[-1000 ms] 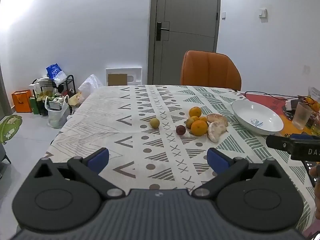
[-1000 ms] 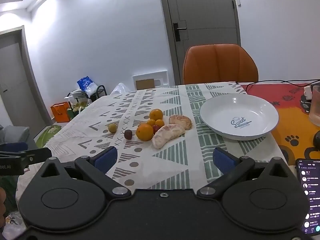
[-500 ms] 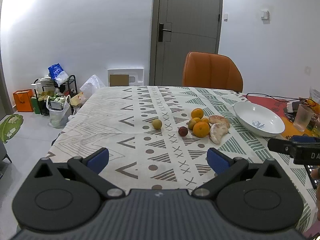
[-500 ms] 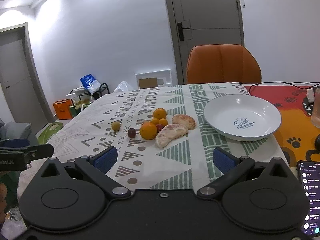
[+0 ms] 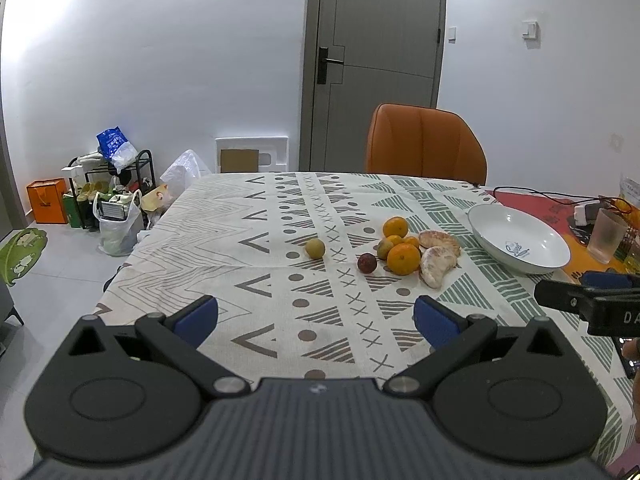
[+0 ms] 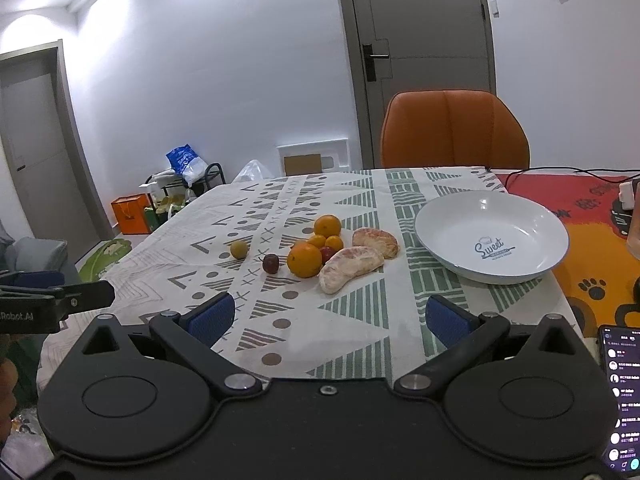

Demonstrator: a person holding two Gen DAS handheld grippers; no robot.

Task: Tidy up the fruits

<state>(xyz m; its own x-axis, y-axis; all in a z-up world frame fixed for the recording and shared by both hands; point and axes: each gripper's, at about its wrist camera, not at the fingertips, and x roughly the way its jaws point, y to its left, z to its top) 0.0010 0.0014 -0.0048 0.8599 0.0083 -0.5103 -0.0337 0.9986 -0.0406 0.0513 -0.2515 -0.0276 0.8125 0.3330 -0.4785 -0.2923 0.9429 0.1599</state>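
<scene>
A cluster of fruit lies mid-table: a large orange (image 5: 403, 258) (image 6: 304, 260), several smaller oranges (image 6: 327, 226), two peeled pomelo pieces (image 5: 436, 265) (image 6: 350, 268), a dark red fruit (image 5: 367, 263) (image 6: 271, 263) and a lone yellow-green fruit (image 5: 315, 248) (image 6: 239, 249). An empty white bowl (image 5: 518, 243) (image 6: 492, 234) stands right of them. My left gripper (image 5: 316, 320) and right gripper (image 6: 327, 320) are both open and empty, held near the table's front edge, well short of the fruit.
An orange chair (image 5: 425, 143) stands at the far side. A glass (image 5: 608, 235), cables and a charger lie on the red-orange mat at right. A phone (image 6: 620, 396) lies at the front right. Bags and a rack (image 5: 108, 192) sit on the floor left.
Both views have shifted slightly; the fruit and bowl appear a little farther up and away. Both grippers stay open; nothing on the table has moved.
</scene>
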